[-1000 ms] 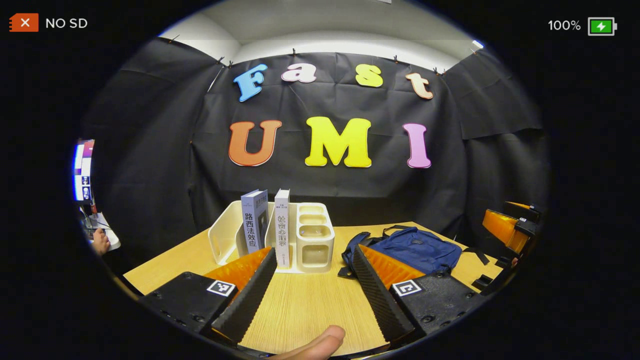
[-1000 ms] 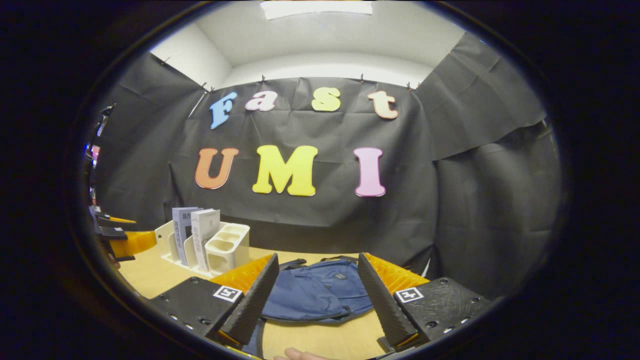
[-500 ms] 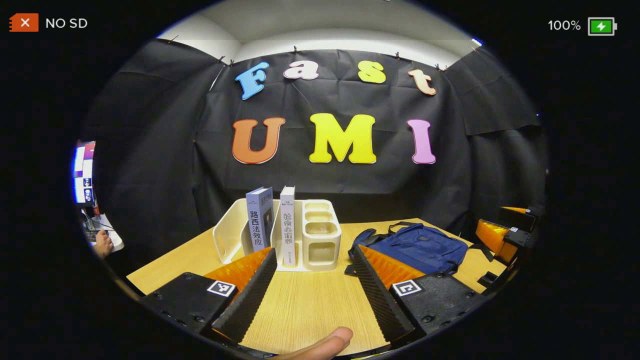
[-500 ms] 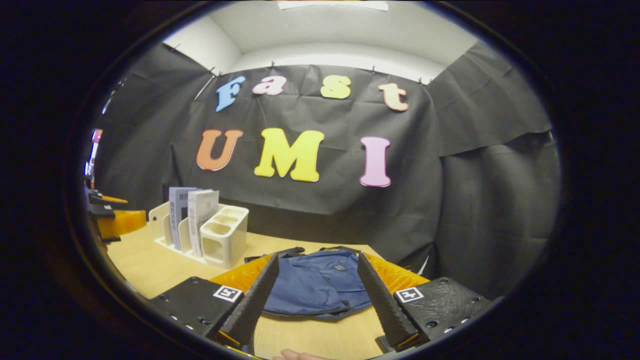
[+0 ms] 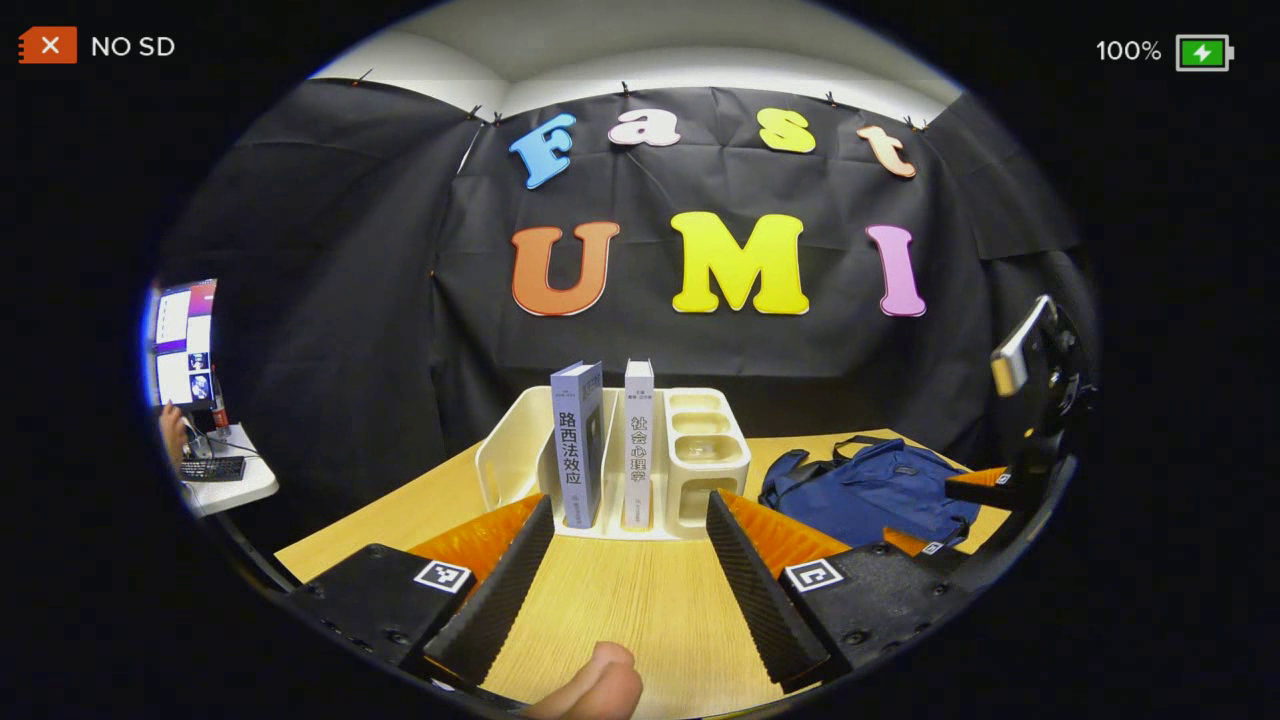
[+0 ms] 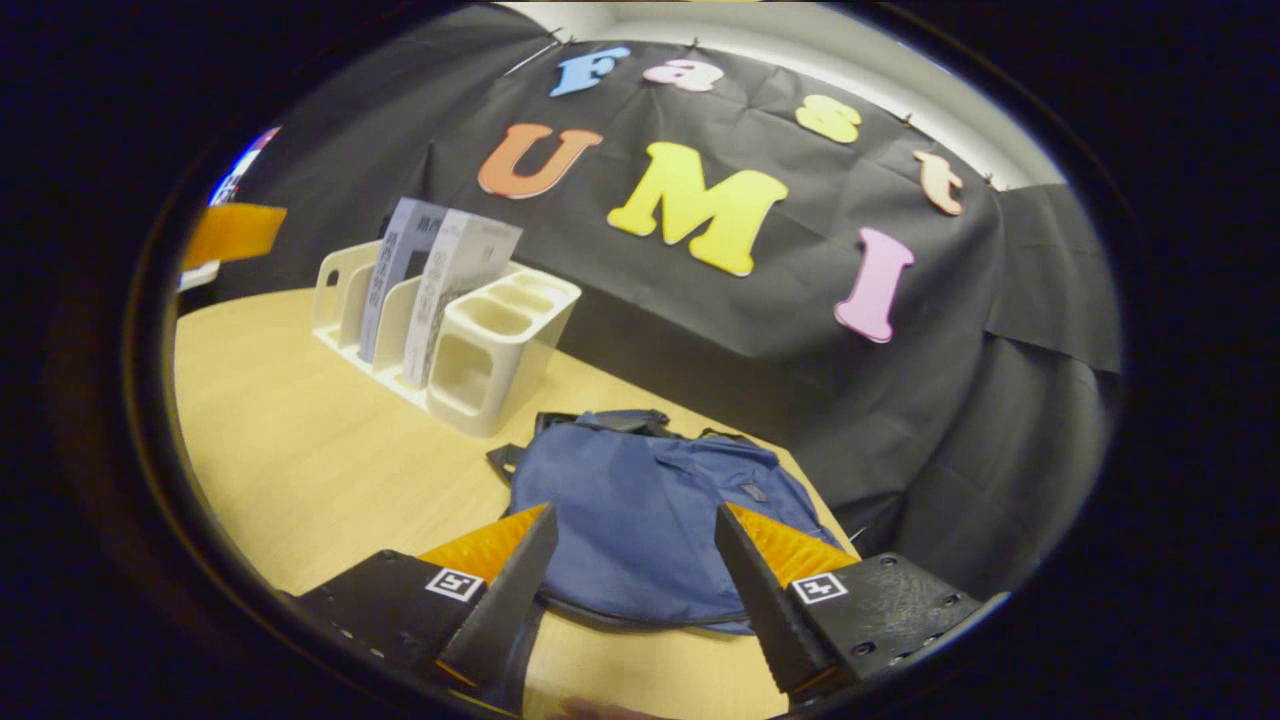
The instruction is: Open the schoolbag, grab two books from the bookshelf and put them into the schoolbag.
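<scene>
Wooden counter point(image 6: 290, 440) is carrying a blue schoolbag point(image 6: 640, 520) lying flat by its far right edge, still zipped. Right claw point(image 6: 630, 590) is hanging over it, fingers spread and empty; best to find the zipper pull first. Left claw point(image 5: 625, 580), equally agape, is facing two books point(image 5: 605, 450) upright in the bookshelf point(image 5: 700, 470).

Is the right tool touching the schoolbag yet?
Cannot tell. In the right gripper view the right tool is open, its fingers framing the blue schoolbag lying flat on the table, but neither contact nor a gap shows plainly.
</scene>
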